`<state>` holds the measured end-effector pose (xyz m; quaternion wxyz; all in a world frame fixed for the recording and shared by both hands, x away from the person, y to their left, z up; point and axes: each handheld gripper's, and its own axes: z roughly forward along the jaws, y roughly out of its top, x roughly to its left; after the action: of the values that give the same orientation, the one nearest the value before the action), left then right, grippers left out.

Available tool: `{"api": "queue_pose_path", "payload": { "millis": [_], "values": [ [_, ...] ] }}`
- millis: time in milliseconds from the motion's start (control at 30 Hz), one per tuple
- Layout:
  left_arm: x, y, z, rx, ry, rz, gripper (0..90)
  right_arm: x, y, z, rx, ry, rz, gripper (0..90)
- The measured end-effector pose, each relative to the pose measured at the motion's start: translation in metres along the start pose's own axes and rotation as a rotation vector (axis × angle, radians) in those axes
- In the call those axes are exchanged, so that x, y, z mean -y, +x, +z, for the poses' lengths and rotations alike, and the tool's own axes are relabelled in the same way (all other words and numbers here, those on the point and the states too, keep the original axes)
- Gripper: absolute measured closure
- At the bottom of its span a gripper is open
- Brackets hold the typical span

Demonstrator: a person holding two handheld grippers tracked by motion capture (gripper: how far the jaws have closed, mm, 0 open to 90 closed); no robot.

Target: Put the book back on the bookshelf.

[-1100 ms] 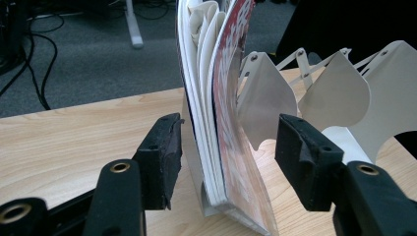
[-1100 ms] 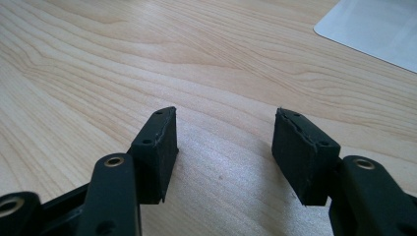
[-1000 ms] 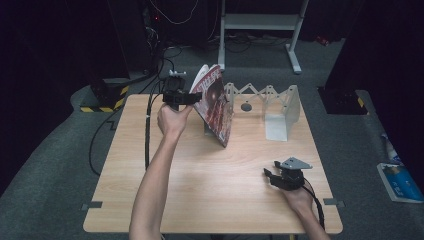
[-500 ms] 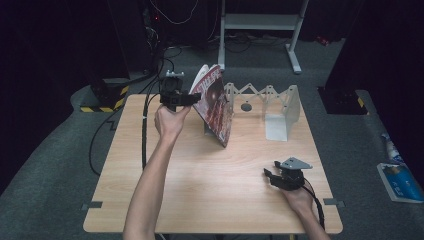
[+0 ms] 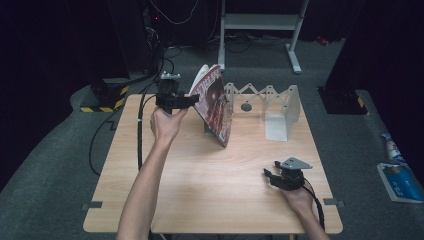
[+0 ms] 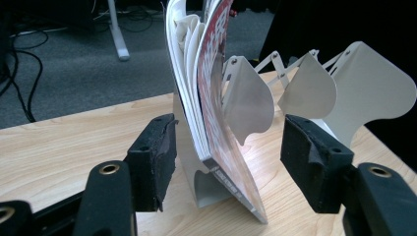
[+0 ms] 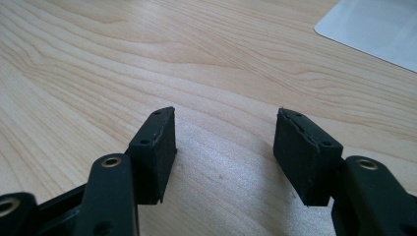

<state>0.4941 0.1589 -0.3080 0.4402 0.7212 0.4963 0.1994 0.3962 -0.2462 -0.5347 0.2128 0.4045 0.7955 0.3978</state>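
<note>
Left tongs (image 6: 223, 162) stretched out level at the magazine (image 6: 216, 113) leaning in the rack (image 5: 272, 107), just been opening, pads clear. Right tongs (image 7: 223, 157) gaping, empty, low over the surface (image 5: 210, 175).

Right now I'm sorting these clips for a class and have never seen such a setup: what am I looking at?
A person at a wooden table holds a two-jaw gripper in each hand. One picture looks down from above; the other two come from cameras riding on each gripper. The left gripper has just been opening, and its pads stand either side of a magazine without pressing it. The magazine leans in a white folding rack. The right gripper rests open on the table, holding nothing.
</note>
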Motion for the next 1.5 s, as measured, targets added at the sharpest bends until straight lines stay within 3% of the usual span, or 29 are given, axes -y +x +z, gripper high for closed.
{"api": "queue_pose_path", "payload": {
  "millis": [233,1067,1500],
  "values": [
    [0.002,-0.001,-0.007,0.028,-0.020,-0.006,37.6,0.000,0.000,0.000,0.000,0.000,-0.001,41.4],
    [0.013,0.008,-0.024,0.042,-0.029,-0.014,36.1,0.000,0.000,0.000,0.000,-0.001,-0.004,41.2],
    [0.019,0.013,-0.034,0.041,-0.045,-0.049,36.4,0.000,0.000,0.000,0.000,0.000,-0.004,41.2]
  ]
}}
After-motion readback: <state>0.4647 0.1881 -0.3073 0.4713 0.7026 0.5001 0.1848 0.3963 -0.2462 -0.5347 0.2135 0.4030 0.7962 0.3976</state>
